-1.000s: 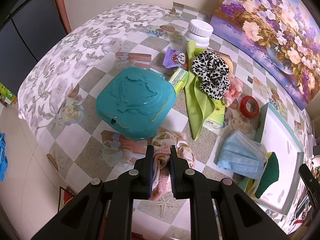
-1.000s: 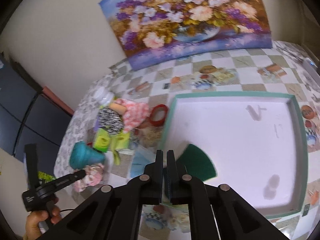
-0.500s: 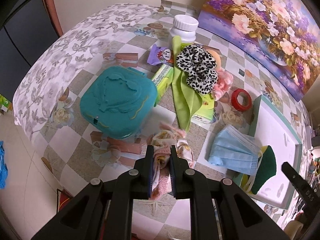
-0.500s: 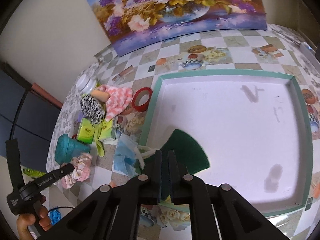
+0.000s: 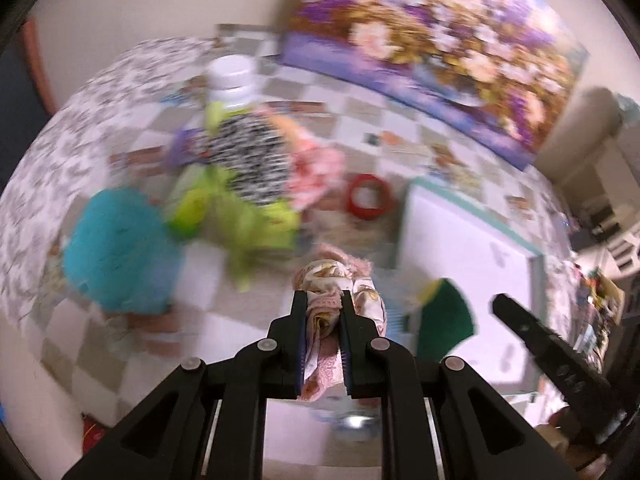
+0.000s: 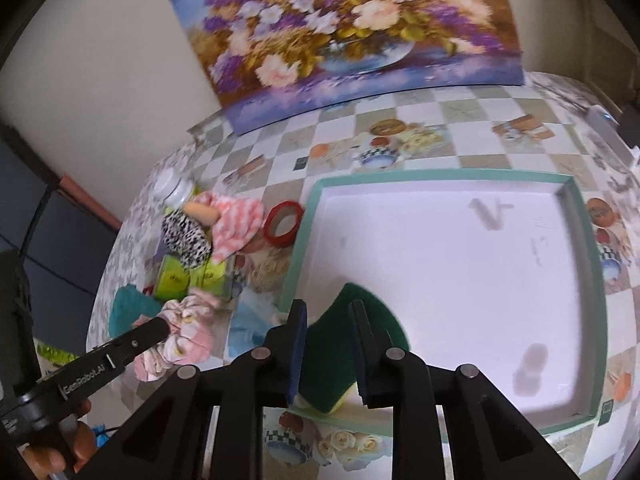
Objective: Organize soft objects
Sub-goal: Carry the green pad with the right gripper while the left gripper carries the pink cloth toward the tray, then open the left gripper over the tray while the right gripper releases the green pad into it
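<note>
**Left tongs carry a cloth bundle; right tongs opening around the sponge**

The left tongs (image 5: 323, 300) are pinching a pink floral cloth bundle (image 5: 340, 280), and the fabric bulges out above and below the two pads. In the right wrist view the same bundle (image 6: 188, 332) hangs at the tip of the left tongs (image 6: 160, 326), above the counter (image 6: 420, 108) and just left of the tray. The left wrist view is blurred by motion.

The jaws of the right tongs (image 6: 327, 312) are opening. The green sponge (image 6: 352, 332) with a yellow underside is between them, but the pads stand a little away from it. The sponge lies in the near left corner of the white tray (image 6: 576, 220) with the teal rim, and its near end rests on the rim.

Left of the tray, on the checked counter, a heap of things lies together: a leopard-print scrunchie (image 6: 186, 236), a pink and white cloth (image 6: 236, 224), green packets (image 6: 176, 278), a red tape ring (image 6: 284, 224), a white bottle (image 6: 174, 190) and a light blue face mask (image 6: 250, 320). A teal box (image 5: 120, 248) sits at the left side of the heap. A flower painting (image 6: 344, 28) leans against the far wall.
</note>
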